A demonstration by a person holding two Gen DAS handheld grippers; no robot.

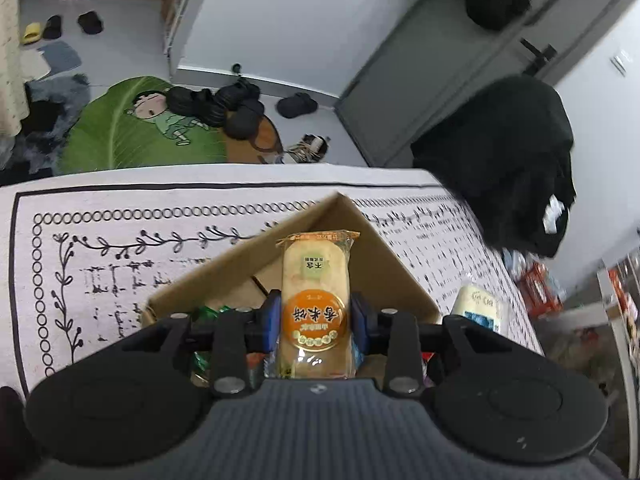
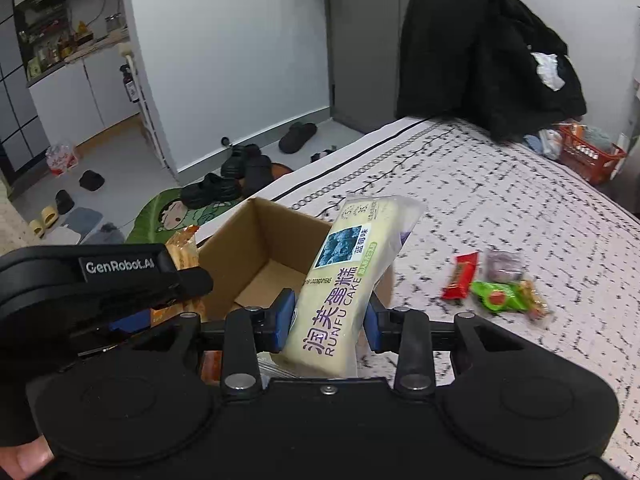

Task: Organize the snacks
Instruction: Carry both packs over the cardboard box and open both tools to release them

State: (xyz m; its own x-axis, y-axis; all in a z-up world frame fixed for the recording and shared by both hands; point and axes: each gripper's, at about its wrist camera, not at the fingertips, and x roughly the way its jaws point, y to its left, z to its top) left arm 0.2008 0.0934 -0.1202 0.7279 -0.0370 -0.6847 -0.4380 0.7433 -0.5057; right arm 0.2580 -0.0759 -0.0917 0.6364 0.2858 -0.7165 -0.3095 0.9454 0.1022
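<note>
Open brown cardboard box (image 2: pixel 256 256) on patterned tablecloth (image 2: pixel 500 208), bare cloth around it; left gripper (image 1: pixel 316 316) clamps an orange-labelled rice cracker pack (image 1: pixel 315 280), right gripper (image 2: pixel 330 320) clamps a cream cake packet (image 2: pixel 352 272), both above the box.

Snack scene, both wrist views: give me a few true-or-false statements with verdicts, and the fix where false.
1. The left tongs grip a rice cracker pack. True.
2. The right tongs are empty. False: they are shut on a cake pack.
3. The cardboard box is closed. False: its top is open, with the bare bottom showing in the right wrist view.
4. Loose snacks lie on the patterned cloth beside the box. True.
5. The cake pack already lies in the box. False: the tongs hold it up in front of the box.
</note>
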